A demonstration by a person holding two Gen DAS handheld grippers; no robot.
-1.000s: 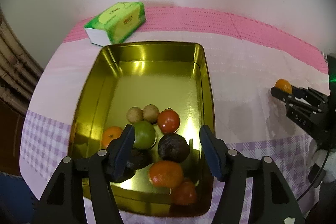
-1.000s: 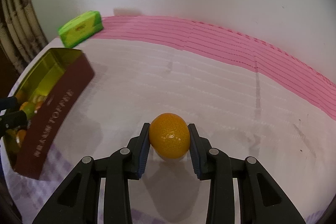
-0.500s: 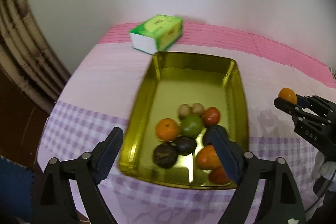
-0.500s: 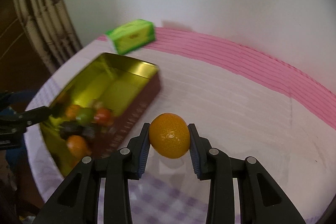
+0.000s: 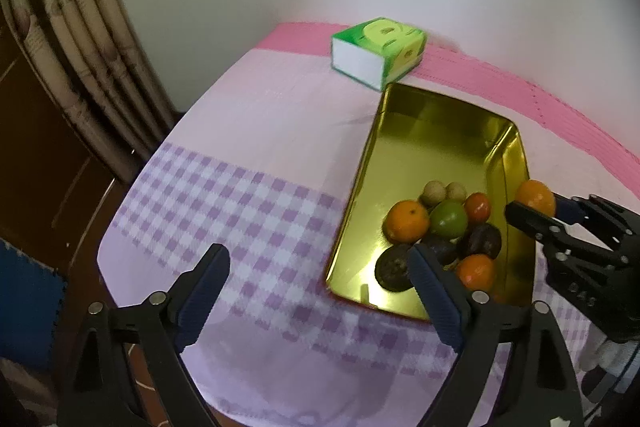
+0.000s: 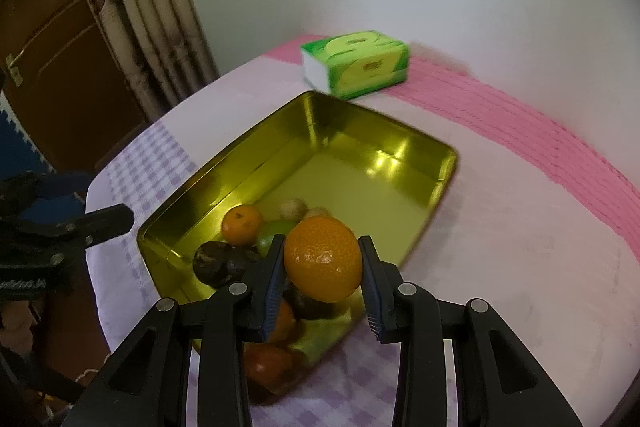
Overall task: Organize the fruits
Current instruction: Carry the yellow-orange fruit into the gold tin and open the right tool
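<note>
right gripper: clamped on a mandarin, held over the gold tin's near right rim, probably to drop it in
left gripper: spread wide, empty, parked lower left off the tin, out of the way I guess
fruit pile: bunched at the near end
room: far half of the tin was bare; tissue box sat just past its far corner
</note>
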